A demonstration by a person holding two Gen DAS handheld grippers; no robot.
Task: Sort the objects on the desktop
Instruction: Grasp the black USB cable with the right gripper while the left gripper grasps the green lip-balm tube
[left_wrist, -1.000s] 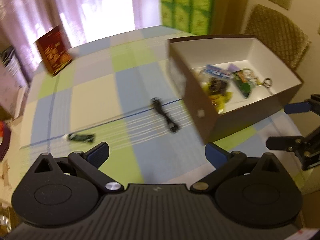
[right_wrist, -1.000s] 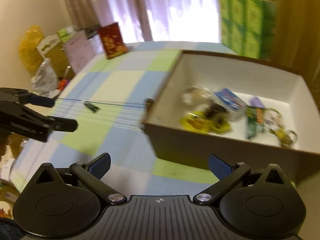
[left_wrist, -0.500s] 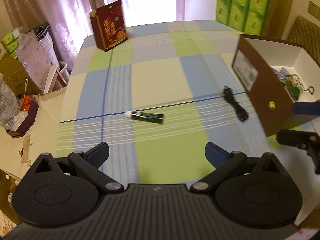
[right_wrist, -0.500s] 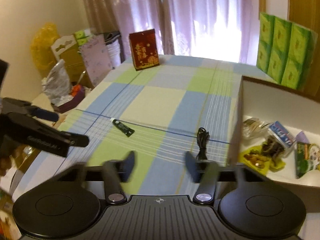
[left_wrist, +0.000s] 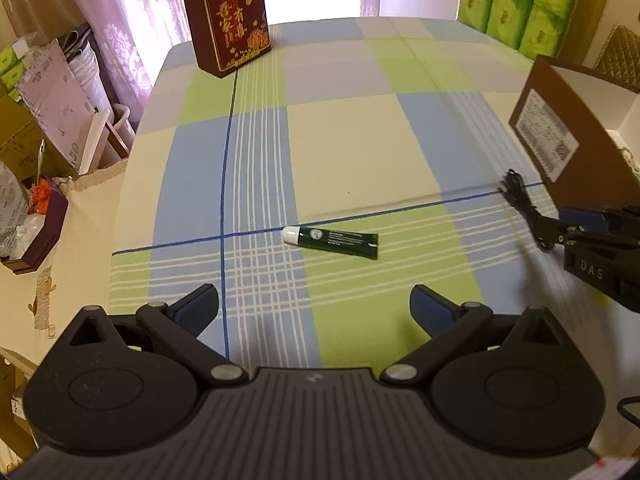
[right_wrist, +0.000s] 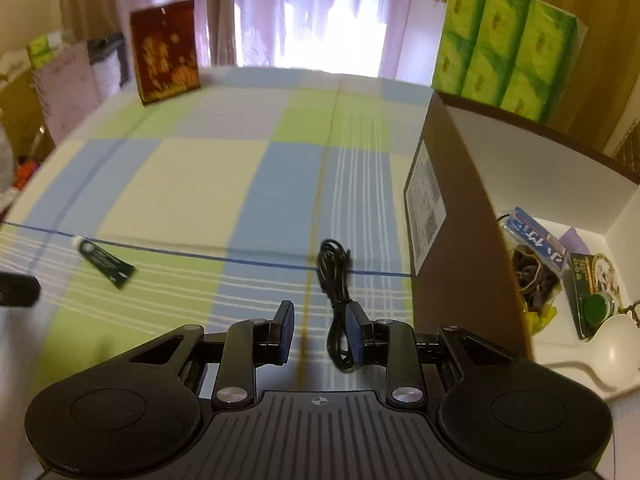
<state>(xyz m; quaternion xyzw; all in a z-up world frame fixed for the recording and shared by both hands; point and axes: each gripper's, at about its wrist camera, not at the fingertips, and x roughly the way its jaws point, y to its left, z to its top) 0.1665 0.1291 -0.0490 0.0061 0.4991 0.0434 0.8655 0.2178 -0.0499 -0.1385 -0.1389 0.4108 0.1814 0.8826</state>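
A dark green tube with a white cap [left_wrist: 331,240] lies on the checked tablecloth, ahead of my left gripper [left_wrist: 314,308], which is open and empty above the cloth. The tube also shows in the right wrist view [right_wrist: 105,261]. A coiled black cable [right_wrist: 335,276] lies beside the brown box [right_wrist: 452,216]; in the left wrist view it [left_wrist: 520,200] is at the far right. My right gripper [right_wrist: 320,330] is partly closed, low over the cable's near end, which runs along the inner side of the right finger. The box holds several small items [right_wrist: 536,256].
A red printed carton [left_wrist: 232,16] stands at the table's far left. Green tissue packs [right_wrist: 504,40] stand behind the box. A white spoon [right_wrist: 600,352] lies in the box. Cluttered boxes and bags [left_wrist: 36,184] sit beyond the table's left edge.
Both grippers have swung left away from the box. My right gripper has narrowed its jaws and come down over the black cable. The left gripper now faces the tube, closer.
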